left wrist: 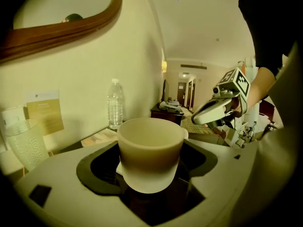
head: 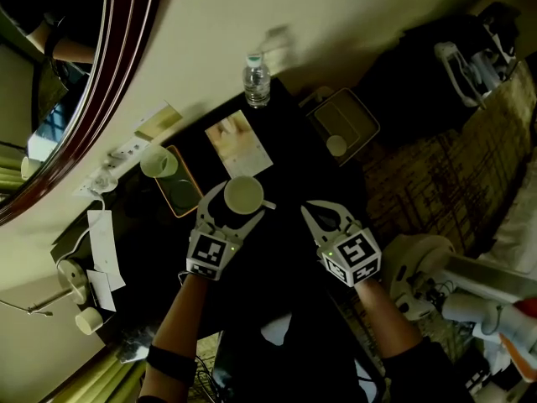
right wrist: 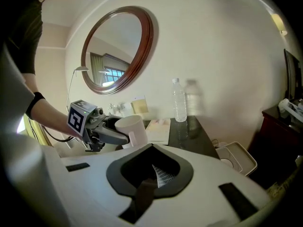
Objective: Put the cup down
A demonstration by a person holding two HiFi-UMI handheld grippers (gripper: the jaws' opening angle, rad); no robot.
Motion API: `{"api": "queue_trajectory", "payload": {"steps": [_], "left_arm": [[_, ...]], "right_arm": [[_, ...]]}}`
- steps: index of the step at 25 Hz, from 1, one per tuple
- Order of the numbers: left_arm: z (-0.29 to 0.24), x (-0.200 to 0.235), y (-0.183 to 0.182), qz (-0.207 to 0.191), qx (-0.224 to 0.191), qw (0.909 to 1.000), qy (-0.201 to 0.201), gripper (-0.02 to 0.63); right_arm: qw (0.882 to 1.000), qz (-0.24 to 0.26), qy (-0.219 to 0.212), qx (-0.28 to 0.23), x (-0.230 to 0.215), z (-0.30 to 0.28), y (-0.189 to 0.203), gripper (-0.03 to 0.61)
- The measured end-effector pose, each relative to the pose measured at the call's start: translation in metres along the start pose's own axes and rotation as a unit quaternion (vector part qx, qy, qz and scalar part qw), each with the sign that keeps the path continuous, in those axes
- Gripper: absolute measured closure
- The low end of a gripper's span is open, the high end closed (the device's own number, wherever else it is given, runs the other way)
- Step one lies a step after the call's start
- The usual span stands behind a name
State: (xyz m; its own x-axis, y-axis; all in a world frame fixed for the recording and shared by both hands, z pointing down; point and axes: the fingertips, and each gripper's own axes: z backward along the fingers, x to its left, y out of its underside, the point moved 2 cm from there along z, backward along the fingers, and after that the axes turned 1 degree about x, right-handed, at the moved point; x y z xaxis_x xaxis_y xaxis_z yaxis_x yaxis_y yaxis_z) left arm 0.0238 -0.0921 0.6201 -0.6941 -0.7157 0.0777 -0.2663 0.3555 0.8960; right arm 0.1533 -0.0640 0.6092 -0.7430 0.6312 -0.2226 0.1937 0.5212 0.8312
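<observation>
Head view, left to right: a round mirror [head: 88, 99] in a dark wood frame hangs on the wall at far left, and below it an orange tray [head: 195, 198] lies on the dark table [head: 289, 170]. My left forearm, with a dark wristband [head: 170, 362], enters from the bottom edge. The left gripper [head: 242, 202] points up-frame toward the wall, its jaws spread wide and clamped on the cup [head: 244, 193]. The cup stands upright over the middle of the table, just right of the tray, with its handle turned toward the right gripper [head: 310, 211]. That gripper sits beside the left one and apart from it, on a forearm coming from the lower right; its jaws are pressed together with nothing between them. A water bottle [head: 257, 80] stands at the table's far end by the wall, and a white tray [head: 362, 112] lies beyond the table's right edge. The left gripper view alone shows the cup's wall seated between the pads, a textured glass [left wrist: 24, 143] at left and a lit corridor [left wrist: 185, 90] behind. The right gripper view alone shows the cup from the side in the left gripper, in front of the mirror. I cannot tell whether the cup's base touches the tabletop.
</observation>
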Motion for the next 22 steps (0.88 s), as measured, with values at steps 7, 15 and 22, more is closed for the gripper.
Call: {"api": "queue_trajectory", "payload": {"steps": [7, 15, 22], "left_arm": [[-0.022, -0.019, 0.015, -0.024, 0.014, 0.9994, 0.021, 0.219], [-0.029, -0.031, 0.023, -0.01, 0.031, 0.9991, 0.027, 0.218], [-0.029, -0.031, 0.027, -0.012, 0.045, 0.9986, 0.023, 0.209]], "right_arm": [[1.0, -0.007, 0.013, -0.003, -0.017, 0.015, 0.005, 0.575], [1.0, -0.012, 0.018, -0.008, -0.025, 0.022, 0.005, 0.575], [1.0, -0.013, 0.021, -0.008, -0.027, 0.024, 0.005, 0.575]]}}
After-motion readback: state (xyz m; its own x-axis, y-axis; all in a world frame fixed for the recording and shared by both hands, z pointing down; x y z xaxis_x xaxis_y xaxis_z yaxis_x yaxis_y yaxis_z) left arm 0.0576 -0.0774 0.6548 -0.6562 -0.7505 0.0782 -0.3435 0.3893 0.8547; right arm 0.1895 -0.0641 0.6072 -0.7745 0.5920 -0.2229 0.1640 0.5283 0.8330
